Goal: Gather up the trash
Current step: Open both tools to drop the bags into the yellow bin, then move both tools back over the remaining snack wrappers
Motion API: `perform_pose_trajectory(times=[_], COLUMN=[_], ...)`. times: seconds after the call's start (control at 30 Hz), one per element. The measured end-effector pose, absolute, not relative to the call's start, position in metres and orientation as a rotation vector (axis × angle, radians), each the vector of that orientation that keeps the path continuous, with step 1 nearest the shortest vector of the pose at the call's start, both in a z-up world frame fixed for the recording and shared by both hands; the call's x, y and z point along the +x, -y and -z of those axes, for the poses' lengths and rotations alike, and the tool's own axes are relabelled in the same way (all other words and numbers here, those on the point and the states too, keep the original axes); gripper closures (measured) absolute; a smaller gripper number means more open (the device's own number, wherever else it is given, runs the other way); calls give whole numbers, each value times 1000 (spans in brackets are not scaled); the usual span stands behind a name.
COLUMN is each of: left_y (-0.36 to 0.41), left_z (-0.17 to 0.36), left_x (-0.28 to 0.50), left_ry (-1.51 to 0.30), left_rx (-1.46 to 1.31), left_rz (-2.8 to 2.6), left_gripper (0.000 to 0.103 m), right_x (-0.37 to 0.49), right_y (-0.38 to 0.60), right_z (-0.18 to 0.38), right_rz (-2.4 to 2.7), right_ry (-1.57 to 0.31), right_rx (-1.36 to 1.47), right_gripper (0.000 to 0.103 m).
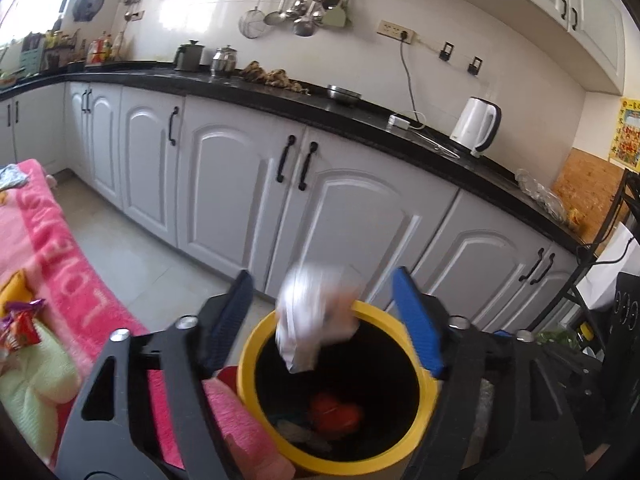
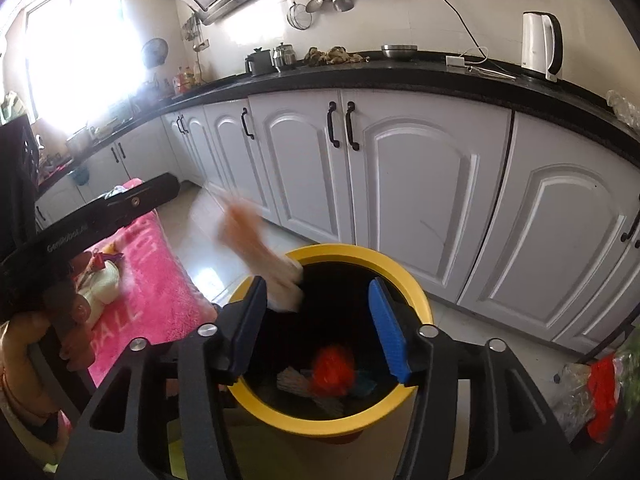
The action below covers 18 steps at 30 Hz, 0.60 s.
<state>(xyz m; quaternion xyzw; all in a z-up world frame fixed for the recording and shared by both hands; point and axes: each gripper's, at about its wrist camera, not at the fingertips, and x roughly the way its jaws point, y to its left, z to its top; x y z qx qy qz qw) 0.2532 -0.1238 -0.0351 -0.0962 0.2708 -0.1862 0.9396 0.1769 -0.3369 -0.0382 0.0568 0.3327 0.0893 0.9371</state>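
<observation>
A bin with a yellow rim (image 1: 256,344) and a black inside stands on the floor below both grippers. In the left wrist view a blurred white wrapper (image 1: 316,320) is in the air over the bin's far rim. It sits between the blue pads of my left gripper (image 1: 322,280), which is open and does not touch it. In the right wrist view my right gripper (image 2: 317,284) is open over the bin (image 2: 400,268) with nothing between its pads. A blurred white and orange piece (image 2: 260,252) hangs by the left fingertip. A red scrap (image 2: 332,372) and other trash lie at the bottom.
A pink towel (image 1: 60,240) covers the surface to the left, with a coloured wrapper (image 1: 20,328) on it. White cabinets (image 2: 420,184) under a black counter stand behind the bin. A hand (image 2: 24,344) is at the left edge. A clear bag with red trash (image 2: 592,392) lies on the floor at the right.
</observation>
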Motion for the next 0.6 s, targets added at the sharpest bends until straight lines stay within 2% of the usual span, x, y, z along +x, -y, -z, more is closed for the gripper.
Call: perform_pose_trajectory(times=[0.17, 0.23, 0.4, 0.53, 0.6], left_y=[100, 88, 58, 31, 19], left_z=[28, 22, 12, 4, 1], left_x=[242, 234, 222, 207, 201], left_ry=[-538, -523, -507, -491, -485], left_rx=[-203, -201, -219, -238, -245], left_rz=[337, 311, 244, 192, 172], left_gripper=[30, 21, 13, 11, 11], right_x=[170, 167, 159, 152, 149], right_y=[323, 316, 296, 279, 271], right_z=[26, 20, 8, 0, -4], right_rz=[-212, -224, -263, -289, -299], right_ry=[-642, -621, -591, -564, -550], right_rx=[97, 86, 64, 36, 28], right_gripper=[42, 39, 35, 31, 26])
